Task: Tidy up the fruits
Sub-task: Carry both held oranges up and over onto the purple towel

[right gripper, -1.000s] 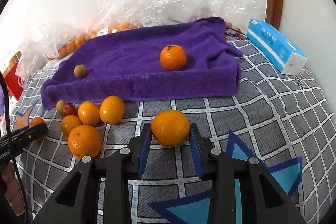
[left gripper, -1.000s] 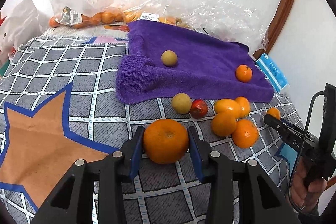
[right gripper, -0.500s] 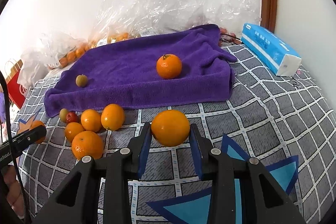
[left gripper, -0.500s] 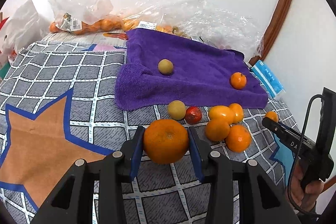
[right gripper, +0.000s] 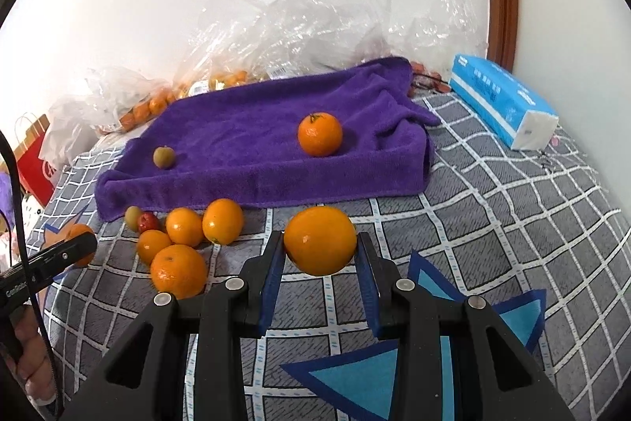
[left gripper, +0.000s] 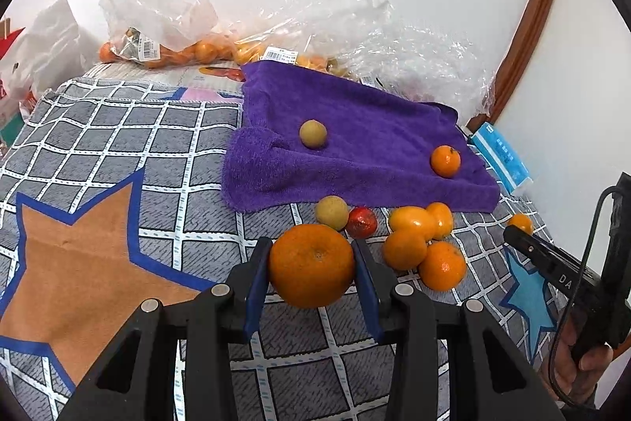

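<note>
Both grippers pinching an orange each, above the grid bedspread, short of the purple towel.

L to R: red paper bag (right gripper: 34, 160) at far L edge; clear bags of oranges (left gripper: 157, 38) w/ barcode stickers along the wall, print too small to read. Left gripper (left gripper: 312, 265) is clamped on a big orange (left gripper: 311, 265). Loose fruit pile (left gripper: 418, 239) sits betw. the 2 grippers, just in front of the purple towel (left gripper: 355, 145); towel carries a yellow-green fruit (left gripper: 312, 133) and a small orange (left gripper: 445, 161), well apart. Right gripper (right gripper: 320, 241) squeezes a smooth orange (right gripper: 320, 240); its body reads "DA" in L view, maybe "GenRobot" on the other. Blue tissue pack (right gripper: 501, 105) by the wood trim at R. Open bedspread (right gripper: 512, 208) R of the pile.
</note>
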`<state>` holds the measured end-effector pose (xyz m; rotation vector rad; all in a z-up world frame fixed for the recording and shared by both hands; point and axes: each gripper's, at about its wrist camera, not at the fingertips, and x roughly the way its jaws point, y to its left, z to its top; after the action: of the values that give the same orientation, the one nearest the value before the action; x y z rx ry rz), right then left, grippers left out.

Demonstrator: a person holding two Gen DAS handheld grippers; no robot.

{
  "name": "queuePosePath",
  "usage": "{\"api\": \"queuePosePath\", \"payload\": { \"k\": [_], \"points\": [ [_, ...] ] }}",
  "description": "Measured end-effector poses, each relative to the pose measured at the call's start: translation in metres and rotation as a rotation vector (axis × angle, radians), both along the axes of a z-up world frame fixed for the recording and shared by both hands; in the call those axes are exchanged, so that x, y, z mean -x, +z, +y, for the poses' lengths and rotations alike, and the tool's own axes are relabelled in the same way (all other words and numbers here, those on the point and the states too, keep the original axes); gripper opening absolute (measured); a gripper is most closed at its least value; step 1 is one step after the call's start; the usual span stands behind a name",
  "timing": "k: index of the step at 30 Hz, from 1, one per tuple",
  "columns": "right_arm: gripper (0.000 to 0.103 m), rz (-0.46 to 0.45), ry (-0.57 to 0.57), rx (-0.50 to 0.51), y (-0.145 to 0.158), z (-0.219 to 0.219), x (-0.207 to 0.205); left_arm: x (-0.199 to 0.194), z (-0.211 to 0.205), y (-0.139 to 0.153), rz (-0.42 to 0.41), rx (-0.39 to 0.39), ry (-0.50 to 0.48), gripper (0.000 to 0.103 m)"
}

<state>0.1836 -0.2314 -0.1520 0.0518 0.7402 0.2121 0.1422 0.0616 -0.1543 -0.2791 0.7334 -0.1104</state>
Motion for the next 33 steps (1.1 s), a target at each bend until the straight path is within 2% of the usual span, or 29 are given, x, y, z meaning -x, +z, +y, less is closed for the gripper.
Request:
{"api": "queuePosePath", "payload": {
  "k": [6,13,24,29,33],
  "points": [
    [0.036,-0.03,0.023,0.005,0.015,0.007,0.0,0.008,-0.007,0.026,-0.048,0.004,-0.016,0.038],
    [0.036,-0.064,0.042,0.013,0.033,0.013,-0.012,-0.003,-0.023,0.055,-0.084,-0.055,-0.029,0.038],
    [0.036,-0.081,0.034,-0.02,0.048,0.011,-0.049,-0.046,-0.028,0.066,-0.085,-0.064,-0.018,0.038],
    [0.036,-0.099,0.02,-0.04,0.058,0.009,-0.069,-0.068,-0.03,0.07,-0.126,-0.079,0.001,0.038],
    [0.036,-0.103,0.013,-0.061,0.054,0.008,-0.08,-0.083,-0.031,0.065,-0.127,-0.087,0.007,0.038]
  ]
}}
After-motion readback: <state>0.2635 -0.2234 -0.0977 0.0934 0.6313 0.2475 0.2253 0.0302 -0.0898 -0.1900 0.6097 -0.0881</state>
